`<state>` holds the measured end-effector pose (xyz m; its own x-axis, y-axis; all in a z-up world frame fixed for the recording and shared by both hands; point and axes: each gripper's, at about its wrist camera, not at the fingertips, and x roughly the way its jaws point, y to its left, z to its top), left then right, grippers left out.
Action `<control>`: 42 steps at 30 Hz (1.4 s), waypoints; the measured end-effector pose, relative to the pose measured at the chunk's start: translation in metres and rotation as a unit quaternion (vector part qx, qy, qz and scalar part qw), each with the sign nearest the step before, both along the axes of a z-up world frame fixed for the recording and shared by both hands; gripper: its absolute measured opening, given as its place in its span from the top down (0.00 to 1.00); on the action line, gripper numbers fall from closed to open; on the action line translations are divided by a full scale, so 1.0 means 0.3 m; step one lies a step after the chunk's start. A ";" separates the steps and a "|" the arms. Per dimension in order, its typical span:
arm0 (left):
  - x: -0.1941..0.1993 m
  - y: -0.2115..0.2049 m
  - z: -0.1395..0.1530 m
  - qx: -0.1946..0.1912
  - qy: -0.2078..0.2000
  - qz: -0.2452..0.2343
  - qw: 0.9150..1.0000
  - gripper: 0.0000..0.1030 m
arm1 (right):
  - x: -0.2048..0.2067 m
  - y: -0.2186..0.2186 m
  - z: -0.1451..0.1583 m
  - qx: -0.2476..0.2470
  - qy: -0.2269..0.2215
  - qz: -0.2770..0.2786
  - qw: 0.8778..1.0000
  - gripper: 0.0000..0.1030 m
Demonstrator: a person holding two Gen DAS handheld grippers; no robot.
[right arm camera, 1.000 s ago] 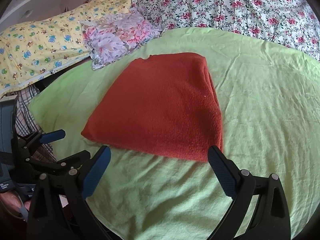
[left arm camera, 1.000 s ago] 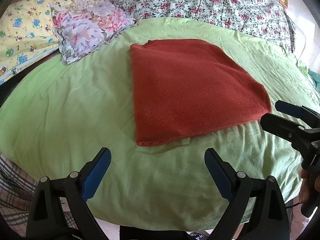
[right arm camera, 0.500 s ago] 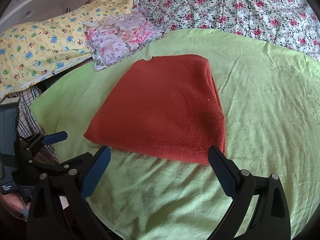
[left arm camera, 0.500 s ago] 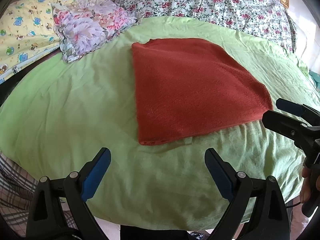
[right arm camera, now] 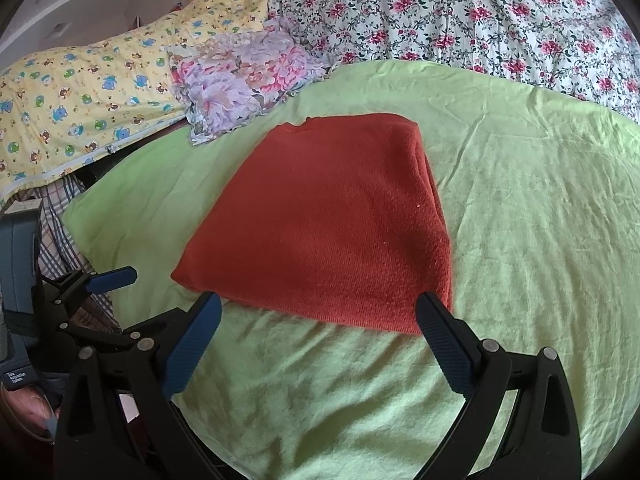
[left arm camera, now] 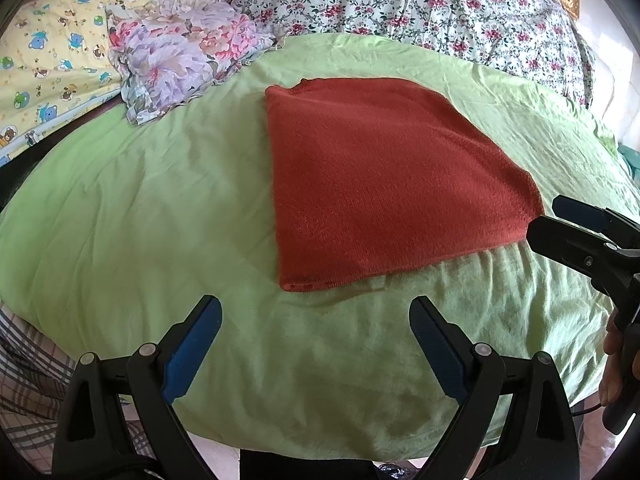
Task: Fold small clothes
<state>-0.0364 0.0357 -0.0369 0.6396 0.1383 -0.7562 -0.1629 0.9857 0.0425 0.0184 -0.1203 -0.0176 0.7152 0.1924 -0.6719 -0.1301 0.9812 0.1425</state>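
A rust-red knitted garment lies flat and folded on the green sheet; it also shows in the right wrist view. My left gripper is open and empty, just short of the garment's near left corner. My right gripper is open and empty, its fingertips at the garment's near edge, the right fingertip over the near right corner. The right gripper also shows in the left wrist view, beside the garment's right corner. The left gripper shows in the right wrist view, left of the garment.
A folded floral cloth lies at the back left of the sheet, also in the right wrist view. A yellow cartoon-print blanket and a rose-print quilt lie behind. Plaid fabric hangs at the near left edge.
Both grippers have moved slightly forward toward the garment's near edge. Both stay open. The garment has not moved.
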 end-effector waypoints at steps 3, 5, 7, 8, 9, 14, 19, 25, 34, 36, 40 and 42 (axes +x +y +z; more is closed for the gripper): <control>0.000 -0.002 0.002 -0.001 0.000 -0.001 1.000 0.08 | 0.001 -0.001 0.002 0.001 0.000 0.001 1.000 0.05; 0.000 -0.006 0.003 0.000 0.000 -0.001 1.000 0.08 | 0.000 0.001 0.002 0.000 0.000 0.000 1.000 0.05; 0.000 -0.008 0.003 0.000 0.001 -0.002 1.000 0.08 | 0.000 -0.003 0.001 0.001 0.000 0.000 1.000 0.05; 0.000 -0.011 0.005 0.000 0.000 -0.001 1.000 0.08 | 0.003 -0.007 0.003 0.001 0.000 0.000 1.000 0.05; 0.000 -0.011 0.007 0.000 0.000 -0.001 1.000 0.08 | 0.004 -0.003 0.007 0.002 -0.001 0.001 1.000 0.05; 0.004 -0.010 0.014 -0.003 -0.001 0.000 1.000 0.08 | 0.006 0.005 0.016 0.003 -0.003 -0.001 1.000 0.05; 0.007 -0.007 0.020 -0.002 -0.002 0.000 1.000 0.07 | 0.008 0.011 0.019 0.005 -0.005 -0.002 1.000 0.05; 0.017 -0.001 0.028 -0.008 0.004 0.000 1.000 0.07 | 0.010 0.014 0.019 0.007 -0.004 -0.003 1.000 0.05; 0.043 0.006 0.060 -0.010 -0.005 0.001 1.000 0.08 | 0.023 0.017 0.031 0.013 -0.007 -0.007 1.000 0.05; 0.047 0.007 0.066 -0.009 -0.008 0.001 1.000 0.08 | 0.025 0.018 0.032 0.013 -0.007 -0.006 1.000 0.05; 0.051 0.009 0.069 -0.008 -0.009 0.003 1.000 0.08 | 0.026 0.020 0.033 0.013 -0.007 -0.008 1.000 0.05; 0.053 0.012 0.068 -0.009 -0.008 0.004 1.000 0.08 | 0.028 0.018 0.033 0.014 -0.006 -0.008 1.000 0.05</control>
